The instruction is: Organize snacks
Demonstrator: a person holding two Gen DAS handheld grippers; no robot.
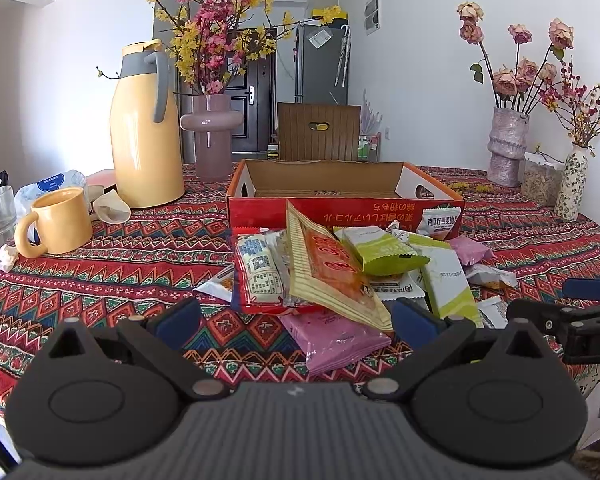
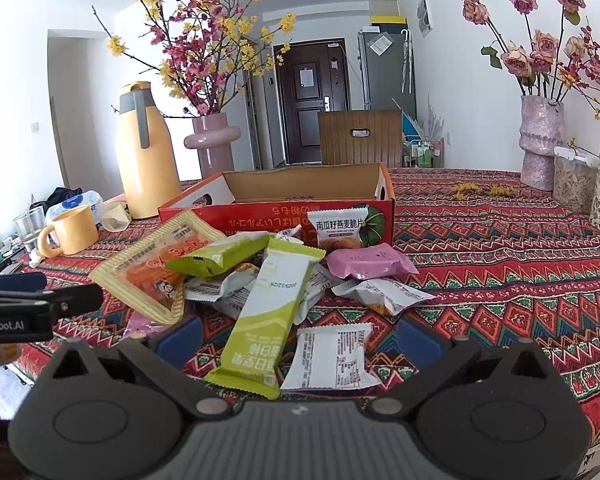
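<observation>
Cardboard box (image 1: 346, 200) behind snack pile (image 2: 260, 276); yellow jug (image 1: 146, 128), mug (image 1: 62, 222) left; both grippers' fingers spread, empty.

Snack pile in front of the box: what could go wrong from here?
1. The packets overlap loosely; pulling the long green bar with the open right claw may drag the white packet beside it along.
2. The yellow-orange pouch leans on others, so it may slide when the open left claw closes in.
3. Both claws work the same pile and could collide.
4. The red box looks light; a push might shift it.
</observation>
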